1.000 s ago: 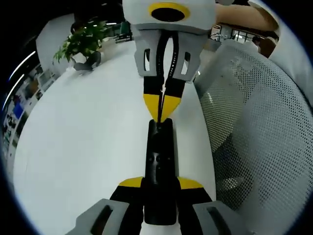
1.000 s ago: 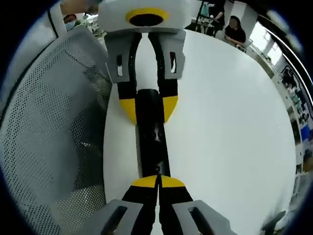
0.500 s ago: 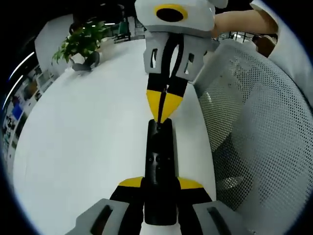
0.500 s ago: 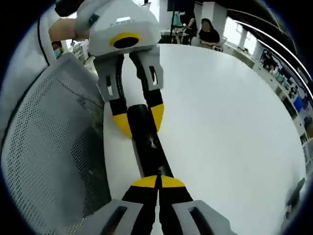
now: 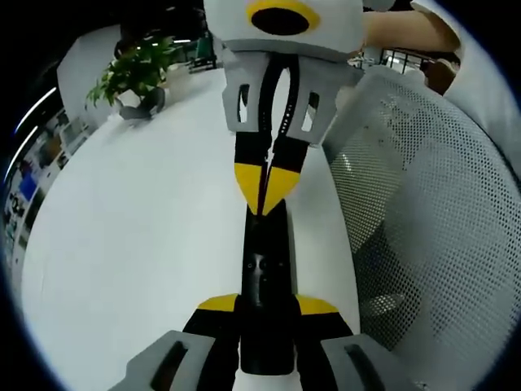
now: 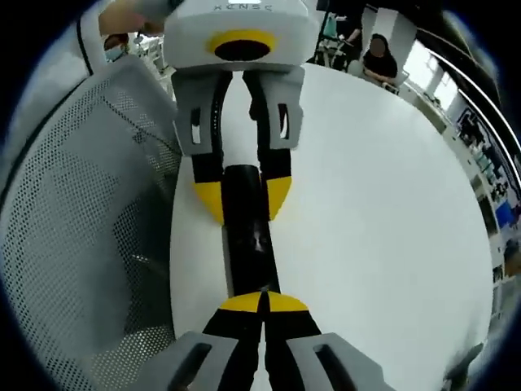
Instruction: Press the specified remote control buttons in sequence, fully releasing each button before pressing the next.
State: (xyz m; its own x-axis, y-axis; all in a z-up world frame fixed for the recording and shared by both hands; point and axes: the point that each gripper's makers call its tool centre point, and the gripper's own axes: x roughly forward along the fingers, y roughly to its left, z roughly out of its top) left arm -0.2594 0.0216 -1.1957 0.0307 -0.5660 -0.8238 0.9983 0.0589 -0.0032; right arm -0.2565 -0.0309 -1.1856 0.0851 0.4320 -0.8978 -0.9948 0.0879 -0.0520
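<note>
remote (image 5: 264, 269) clamped in left tool (image 5: 266, 308).

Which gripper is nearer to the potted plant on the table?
Right. In the left gripper view, the right gripper, at the remote control's far end, is closer to the potted plant than the left gripper.

Hidden and unclear parts around the long black remote control (image 5: 263, 277)

The near end of the remote is covered by the yellow-tipped left gripper (image 5: 265, 314), and its far end lies under the closed tips of the right gripper (image 5: 265, 191). Its buttons are too small and dark to read. The white mesh chair (image 5: 423, 204) is cut by the edge. The potted green plant (image 5: 134, 73) is blurred.
</note>
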